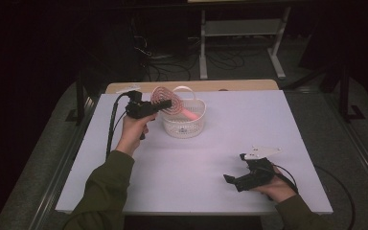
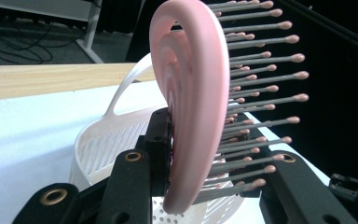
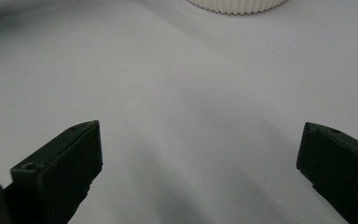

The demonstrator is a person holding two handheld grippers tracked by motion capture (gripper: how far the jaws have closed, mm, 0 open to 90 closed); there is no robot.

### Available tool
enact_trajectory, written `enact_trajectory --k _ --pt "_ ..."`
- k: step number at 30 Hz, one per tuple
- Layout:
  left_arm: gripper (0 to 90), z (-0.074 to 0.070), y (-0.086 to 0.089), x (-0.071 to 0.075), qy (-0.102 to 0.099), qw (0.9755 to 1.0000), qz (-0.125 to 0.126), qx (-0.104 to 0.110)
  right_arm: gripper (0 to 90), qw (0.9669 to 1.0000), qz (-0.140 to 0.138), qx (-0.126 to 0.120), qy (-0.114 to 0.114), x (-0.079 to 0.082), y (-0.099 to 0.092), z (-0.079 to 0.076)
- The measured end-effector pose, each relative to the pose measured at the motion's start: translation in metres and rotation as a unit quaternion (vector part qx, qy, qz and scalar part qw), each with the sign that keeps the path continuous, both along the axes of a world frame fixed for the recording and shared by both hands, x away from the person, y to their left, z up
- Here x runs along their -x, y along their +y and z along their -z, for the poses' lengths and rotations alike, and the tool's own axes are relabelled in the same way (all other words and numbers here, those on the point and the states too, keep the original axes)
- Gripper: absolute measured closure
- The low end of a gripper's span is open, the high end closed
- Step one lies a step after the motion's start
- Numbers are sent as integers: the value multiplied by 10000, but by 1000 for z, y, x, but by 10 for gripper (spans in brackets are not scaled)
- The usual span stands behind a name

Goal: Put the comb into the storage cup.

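A pink hairbrush (image 1: 168, 103) with grey, pink-tipped bristles hangs over a white slatted basket (image 1: 184, 125) at the back of the table. My left gripper (image 1: 165, 103) is shut on the brush head (image 2: 191, 93); its jaws press the pink back on one side and the bristles on the other. The brush handle (image 1: 188, 114) slopes down into the basket (image 2: 98, 144). My right gripper (image 1: 231, 179) lies low near the table's front right, held by a hand. Its jaws stand wide apart in the right gripper view, open (image 3: 200, 154), with only bare tabletop between them.
The white table (image 1: 220, 139) has a wooden strip (image 1: 239, 85) along its far edge. Beyond it stand a white metal frame (image 1: 242, 43) and floor cables. The basket's rim (image 3: 235, 5) shows at the top of the right gripper view.
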State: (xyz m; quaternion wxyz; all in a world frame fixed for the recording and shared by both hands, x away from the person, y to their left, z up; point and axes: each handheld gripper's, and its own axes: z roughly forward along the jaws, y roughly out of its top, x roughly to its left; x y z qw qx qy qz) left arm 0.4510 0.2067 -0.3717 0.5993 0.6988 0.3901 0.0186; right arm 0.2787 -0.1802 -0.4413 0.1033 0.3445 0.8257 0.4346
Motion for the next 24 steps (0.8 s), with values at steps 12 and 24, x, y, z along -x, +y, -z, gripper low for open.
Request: enact_trajectory --k 12,24 --pt "649 3 -1 -2 71 10000 -20 -50 0 10000 -3 20 -1 0 0 0" --pt "646 6 -3 -3 113 9997 -15 -206 0 10000 7 14 4 0 0 0"
